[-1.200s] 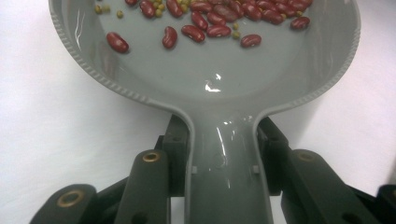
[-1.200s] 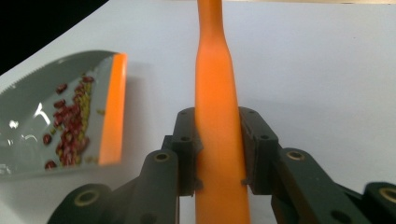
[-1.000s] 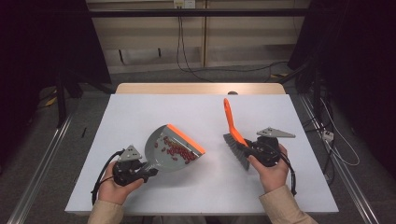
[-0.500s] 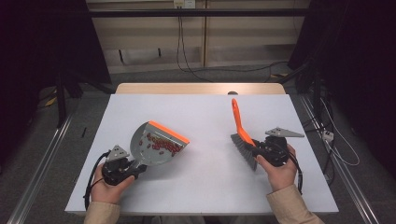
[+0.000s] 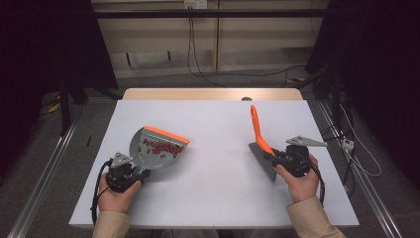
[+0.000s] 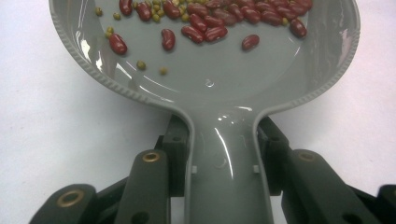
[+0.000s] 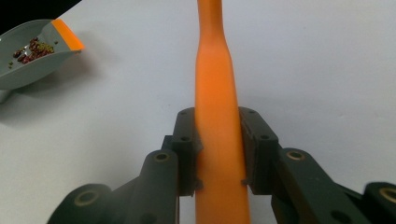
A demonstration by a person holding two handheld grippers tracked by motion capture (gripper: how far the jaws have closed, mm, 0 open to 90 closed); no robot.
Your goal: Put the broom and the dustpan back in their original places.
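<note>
A grey dustpan [image 5: 148, 157] with an orange lip is on the left of the white table [image 5: 218, 129], holding red beans [image 5: 161, 148] and small green ones. My left gripper [image 5: 140, 171] is shut on its handle. The left gripper view shows the pan [image 6: 215, 84], its beans [image 6: 210, 23] and my left gripper [image 6: 223, 149] clamped on the handle. On the right, my right gripper [image 5: 277, 157] is shut on a brush [image 5: 256, 126] with an orange handle pointing away and grey bristles [image 5: 261, 157] beside the jaws. In the right gripper view my right gripper [image 7: 218, 154] clamps the handle [image 7: 215, 70], with the dustpan [image 7: 28, 65] far left.
The white sheet covers a wooden table whose far edge [image 5: 213, 94] shows beyond it. Metal rails [image 5: 39, 183] run along both sides on the floor. Cables [image 5: 356, 163] lie at the right. Open white surface lies between the two hands.
My left hand has carried the dustpan to the left and a little nearer the person. The brush and right hand have shifted slightly to the right.
</note>
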